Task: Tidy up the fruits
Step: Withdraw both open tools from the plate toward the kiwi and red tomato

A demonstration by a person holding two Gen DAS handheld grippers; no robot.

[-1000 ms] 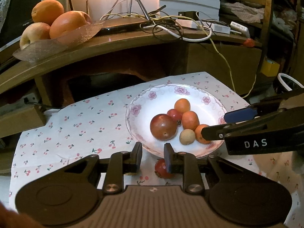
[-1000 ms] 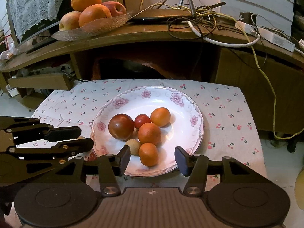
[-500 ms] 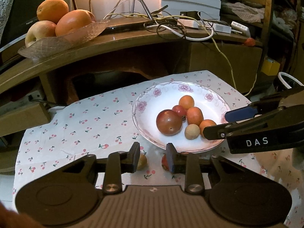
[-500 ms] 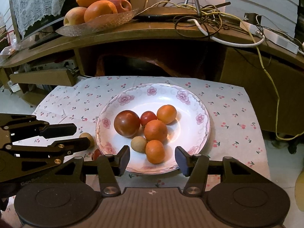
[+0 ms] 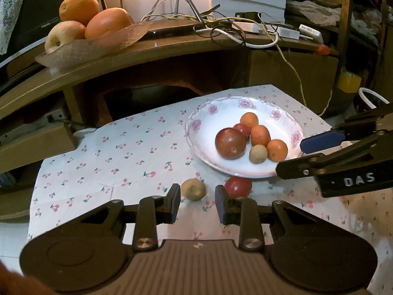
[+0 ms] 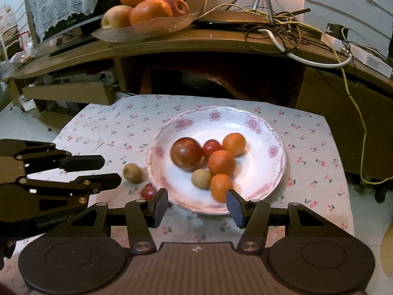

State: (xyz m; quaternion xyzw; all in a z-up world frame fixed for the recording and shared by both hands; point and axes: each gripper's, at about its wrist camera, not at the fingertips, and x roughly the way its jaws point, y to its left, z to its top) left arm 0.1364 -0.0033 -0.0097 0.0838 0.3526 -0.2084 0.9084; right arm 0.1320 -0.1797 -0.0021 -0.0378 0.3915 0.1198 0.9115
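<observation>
two fruits are lying off the plate on the desk: a brown fruit just left of its near rim, a small red fruit touching that rim. the left gripper, nearer to both, is hanging empty, its jaws having just been opening, the brown fruit just ahead of the gap. the right gripper is sitting open and empty over the plate's near rim.

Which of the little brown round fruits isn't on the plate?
The brown fruit lying on the cherry-print cloth, beside the small red fruit. The other brown one sits on the flowered plate among the orange fruits.
</observation>
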